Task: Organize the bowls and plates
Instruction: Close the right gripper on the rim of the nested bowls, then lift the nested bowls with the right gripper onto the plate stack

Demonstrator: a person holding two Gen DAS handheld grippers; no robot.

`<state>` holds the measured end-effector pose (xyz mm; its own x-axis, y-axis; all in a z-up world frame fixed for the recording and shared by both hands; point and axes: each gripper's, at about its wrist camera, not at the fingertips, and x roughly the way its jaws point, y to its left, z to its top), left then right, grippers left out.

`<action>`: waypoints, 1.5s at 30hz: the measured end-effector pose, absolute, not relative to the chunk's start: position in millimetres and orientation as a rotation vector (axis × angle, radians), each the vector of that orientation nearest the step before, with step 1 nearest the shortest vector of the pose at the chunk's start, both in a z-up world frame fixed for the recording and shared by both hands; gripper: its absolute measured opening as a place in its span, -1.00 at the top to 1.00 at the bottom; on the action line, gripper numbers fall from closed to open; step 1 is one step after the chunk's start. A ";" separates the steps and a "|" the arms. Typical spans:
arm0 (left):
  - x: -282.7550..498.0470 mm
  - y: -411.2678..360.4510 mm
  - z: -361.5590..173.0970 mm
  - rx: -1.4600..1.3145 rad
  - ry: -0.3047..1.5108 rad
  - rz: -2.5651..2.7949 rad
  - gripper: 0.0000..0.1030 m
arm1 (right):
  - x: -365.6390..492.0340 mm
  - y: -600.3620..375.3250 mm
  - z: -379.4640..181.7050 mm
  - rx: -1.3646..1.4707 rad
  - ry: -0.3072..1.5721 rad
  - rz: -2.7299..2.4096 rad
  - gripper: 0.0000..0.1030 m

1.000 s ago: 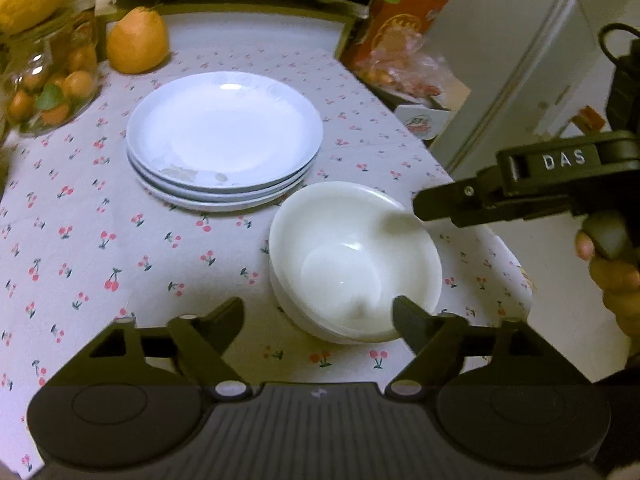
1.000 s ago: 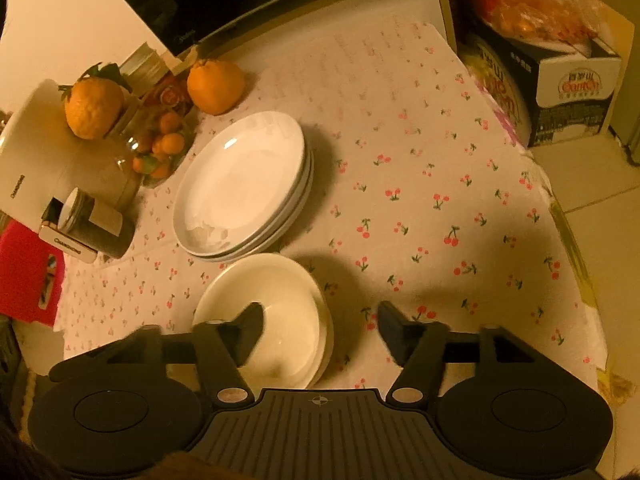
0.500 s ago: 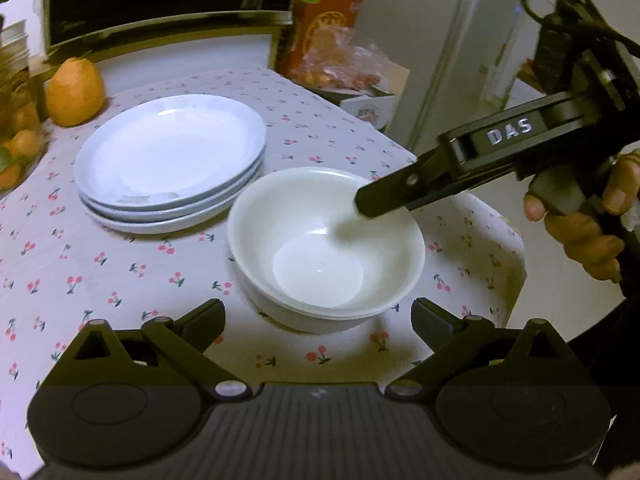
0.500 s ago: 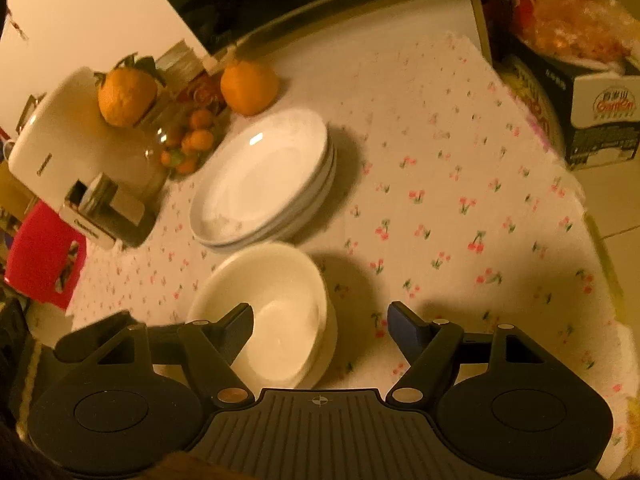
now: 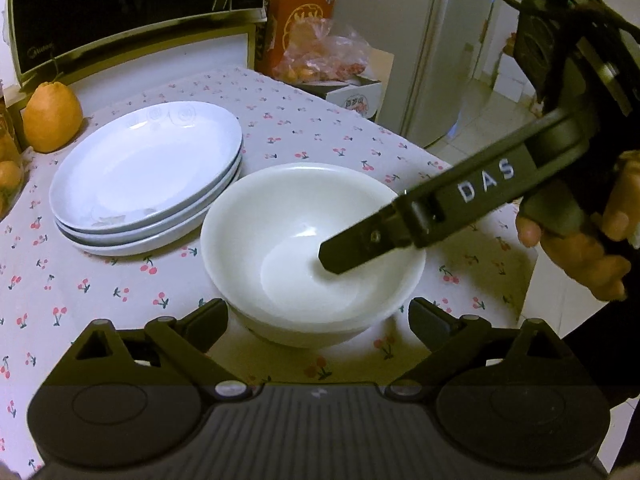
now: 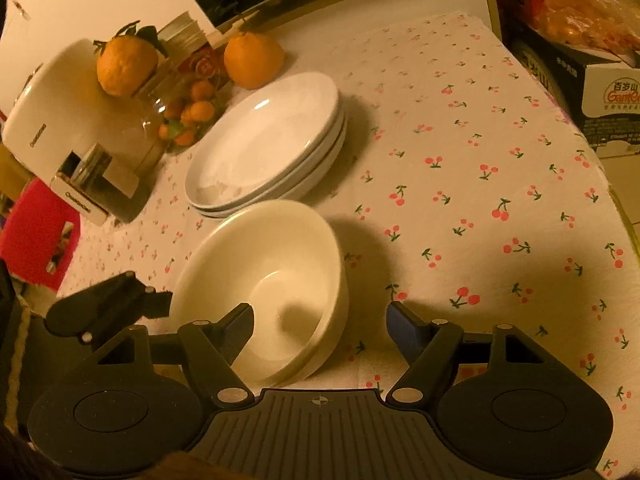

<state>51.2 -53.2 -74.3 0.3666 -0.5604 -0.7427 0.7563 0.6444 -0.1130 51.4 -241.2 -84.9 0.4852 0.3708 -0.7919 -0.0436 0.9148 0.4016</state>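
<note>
A stack of white bowls sits on the cherry-print tablecloth, next to a stack of three white plates. My left gripper is open, its fingers either side of the bowls' near rim, low and close. My right gripper is open; its left finger hangs inside the top bowl, its right finger outside the rim. In the left wrist view a right finger reaches over the bowl.
An orange stands behind the plates, below a microwave. A glass jar of small fruit, a white kettle and a small tin stand left. Boxes lie past the table's far edge.
Both grippers have come lower and closer to the bowl stack. The right gripper's left finger has dipped further into the top bowl. The dishes have not moved.
</note>
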 end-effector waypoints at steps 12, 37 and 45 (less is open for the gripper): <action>51.9 -51.6 -70.8 0.279 0.828 -0.855 -0.70 | 50.6 -235.7 -82.6 0.292 1.035 0.254 0.39; 76.6 -31.9 -13.4 0.232 0.752 -0.819 -0.67 | 83.1 -233.6 -22.8 0.325 0.901 0.337 0.40; 103.4 -28.7 -9.9 0.241 0.743 -0.806 -0.67 | 118.6 -233.9 -20.7 0.384 0.869 0.337 0.39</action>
<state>103.4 -28.7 -9.9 0.4594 -0.5663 -0.6843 0.7276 0.6818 -0.0758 118.6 -233.9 -20.7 0.6013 0.4357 -0.6698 -0.1290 0.8802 0.4567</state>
